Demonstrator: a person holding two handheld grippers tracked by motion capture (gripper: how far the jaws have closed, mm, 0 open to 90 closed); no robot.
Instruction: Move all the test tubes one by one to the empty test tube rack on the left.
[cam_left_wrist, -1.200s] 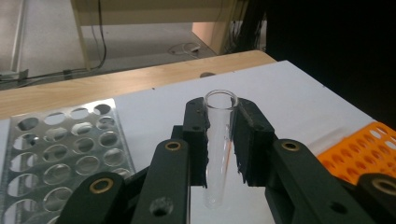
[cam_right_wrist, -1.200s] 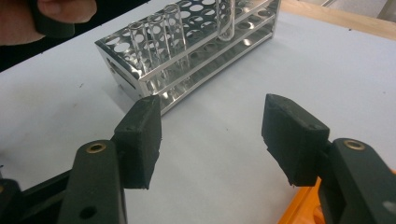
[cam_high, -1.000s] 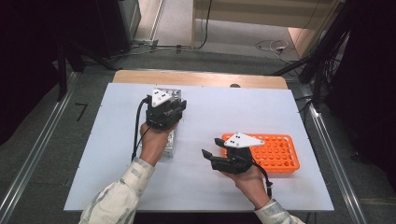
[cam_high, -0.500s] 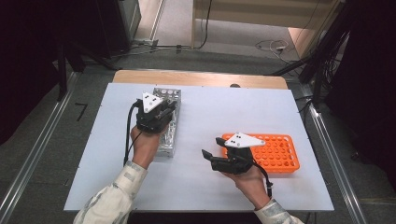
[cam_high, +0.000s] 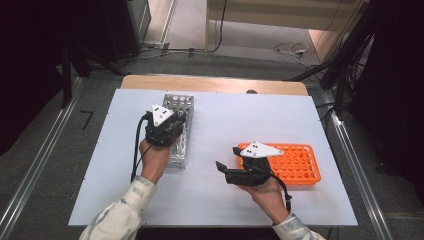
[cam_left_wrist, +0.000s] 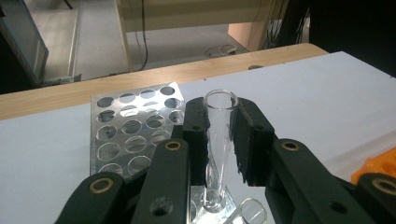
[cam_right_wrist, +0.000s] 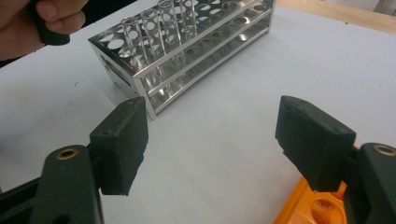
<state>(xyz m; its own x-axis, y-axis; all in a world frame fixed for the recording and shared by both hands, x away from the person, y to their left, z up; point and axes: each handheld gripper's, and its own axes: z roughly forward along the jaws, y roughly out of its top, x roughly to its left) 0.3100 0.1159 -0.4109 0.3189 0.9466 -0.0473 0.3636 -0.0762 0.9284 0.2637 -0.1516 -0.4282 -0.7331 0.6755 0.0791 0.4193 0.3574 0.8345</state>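
My left gripper (cam_high: 172, 122) (cam_left_wrist: 219, 128) hovers over the silver metal rack (cam_high: 179, 106) (cam_left_wrist: 123, 130) and is shut on a clear glass test tube (cam_left_wrist: 218, 140). The tube stands nearly upright, its lower end down at a hole in the rack's near rows. Several more glass tubes (cam_right_wrist: 154, 32) stand in the metal rack (cam_right_wrist: 201, 60). My right gripper (cam_high: 227, 160) (cam_right_wrist: 212, 135) rests low at the left end of the orange rack (cam_high: 297, 162) (cam_right_wrist: 322, 210). Its jaws have just been opening and stand wide apart, with nothing between them.
The white tabletop (cam_high: 250, 120) lies between the two racks. A wooden strip (cam_high: 215, 84) runs along the table's far edge. Black cables trail from both grippers. Metal rails flank the table on the floor.
My left gripper has moved a little left and toward the person, lower over the metal rack, with the tube still in it. The right hand has stayed in place.
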